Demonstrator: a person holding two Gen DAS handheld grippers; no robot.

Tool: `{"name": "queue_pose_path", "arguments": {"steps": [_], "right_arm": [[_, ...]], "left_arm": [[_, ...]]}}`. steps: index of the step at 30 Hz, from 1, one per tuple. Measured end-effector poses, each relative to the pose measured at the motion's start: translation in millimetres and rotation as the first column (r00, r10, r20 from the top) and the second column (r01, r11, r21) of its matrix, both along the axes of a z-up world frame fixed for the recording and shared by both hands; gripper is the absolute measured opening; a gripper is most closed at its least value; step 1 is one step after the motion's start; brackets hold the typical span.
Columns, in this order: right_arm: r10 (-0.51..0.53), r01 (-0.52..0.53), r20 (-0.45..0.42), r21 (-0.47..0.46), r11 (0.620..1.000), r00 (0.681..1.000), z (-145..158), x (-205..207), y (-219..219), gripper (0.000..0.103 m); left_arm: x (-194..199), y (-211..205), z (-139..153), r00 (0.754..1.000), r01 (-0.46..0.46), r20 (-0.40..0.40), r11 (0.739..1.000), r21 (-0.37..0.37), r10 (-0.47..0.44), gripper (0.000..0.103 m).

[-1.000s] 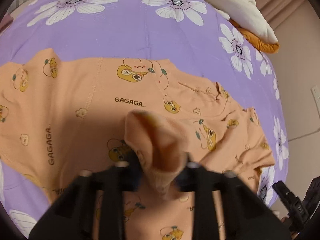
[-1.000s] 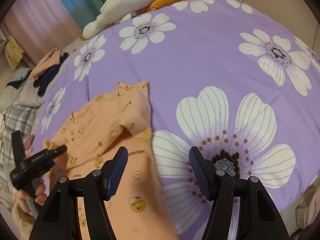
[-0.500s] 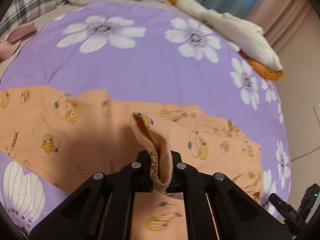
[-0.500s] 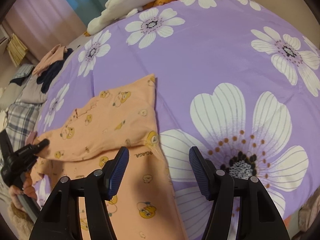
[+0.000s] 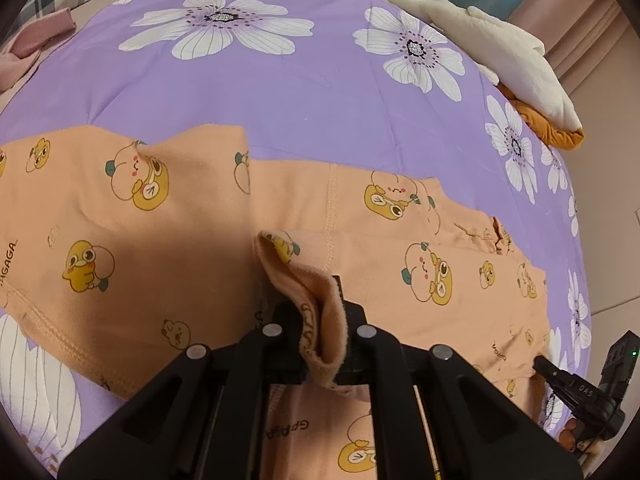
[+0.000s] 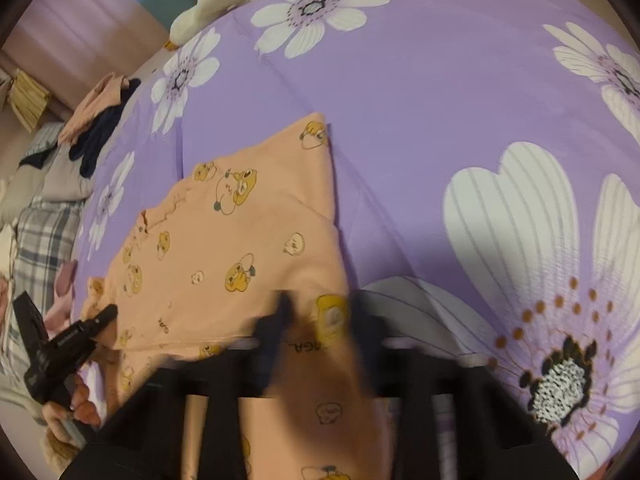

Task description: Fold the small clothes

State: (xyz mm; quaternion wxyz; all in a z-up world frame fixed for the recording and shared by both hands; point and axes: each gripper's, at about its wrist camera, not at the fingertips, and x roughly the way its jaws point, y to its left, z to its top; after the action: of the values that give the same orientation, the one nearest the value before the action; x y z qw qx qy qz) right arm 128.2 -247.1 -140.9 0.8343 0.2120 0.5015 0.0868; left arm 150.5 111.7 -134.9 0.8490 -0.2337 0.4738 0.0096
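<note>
Shirt (image 5: 400,248) lies part-folded on the bed (image 5: 280,88). Left claw (image 5: 320,344) pinches a bunched hem; right claw (image 6: 320,320) is blurred, grip unclear. A thin pinch could slip, or dragging could rumple the fold.

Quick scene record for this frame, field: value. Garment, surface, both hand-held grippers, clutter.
garment: orange duck-print garment, spread out, partly folded over itself
surface: purple floral bedspread
left hand-held gripper: shut on a pinched fold of the garment
right hand-held gripper: motion-blurred over the garment's near edge, jaw state unclear
clutter: white and orange plush toy at the bed's far edge; heap of clothes
</note>
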Motion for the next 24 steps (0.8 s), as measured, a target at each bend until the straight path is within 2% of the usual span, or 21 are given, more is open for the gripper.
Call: {"name": "queue_pose_path", "arguments": {"steps": [3, 6, 10, 13, 18, 21, 22, 24], "right_arm": [[-0.033, 0.035, 0.064, -0.022, 0.999, 0.997, 15.8, -4.3, -8.6, 0.007], [-0.052, 0.05, 0.084, 0.019, 0.999, 0.995, 24.3, -5.9, -21.4, 0.007], [-0.051, 0.052, 0.037, -0.032, 0.998, 0.998, 2.0, -6.0, -16.3, 0.006], [-0.06, 0.06, 0.008, -0.023, 0.998, 0.998, -12.7, -3.6, -13.5, 0.004], [-0.039, 0.038, -0.006, -0.045, 0.998, 0.999, -3.6, 2.6, -11.5, 0.004], [-0.019, 0.021, 0.036, -0.076, 0.997, 0.999, 12.7, 7.2, -10.3, 0.014], [-0.014, 0.019, 0.06, -0.092, 0.996, 0.998, 19.6, 9.9, -11.2, 0.026], [-0.018, 0.026, 0.082, -0.103, 0.994, 0.996, 26.6, 19.6, -14.9, 0.044]], "left_arm": [[-1.3, -0.5, 3.2, 1.0, 0.005, 0.005, 1.0, -0.014, -0.005, 0.008], [-3.6, -2.4, 5.5, 1.0, 0.015, 0.025, 1.0, -0.015, -0.015, 0.009], [-3.6, 0.7, -1.3, 1.0, 0.011, 0.0, 1.0, -0.012, -0.011, 0.012], [-7.3, 2.5, 1.4, 1.0, 0.024, -0.001, 1.0, -0.007, -0.024, 0.014], [-13.0, 6.8, 5.0, 1.0, 0.021, -0.004, 1.0, -0.009, -0.021, 0.016], [-19.1, 9.2, 9.5, 1.0, 0.013, -0.001, 1.0, -0.004, -0.013, 0.013], [-20.9, 9.7, 10.9, 1.0, 0.015, 0.001, 1.0, -0.01, -0.015, 0.013], [-24.2, 11.5, 13.9, 1.0, 0.016, 0.006, 1.0, -0.017, -0.016, 0.013]]}}
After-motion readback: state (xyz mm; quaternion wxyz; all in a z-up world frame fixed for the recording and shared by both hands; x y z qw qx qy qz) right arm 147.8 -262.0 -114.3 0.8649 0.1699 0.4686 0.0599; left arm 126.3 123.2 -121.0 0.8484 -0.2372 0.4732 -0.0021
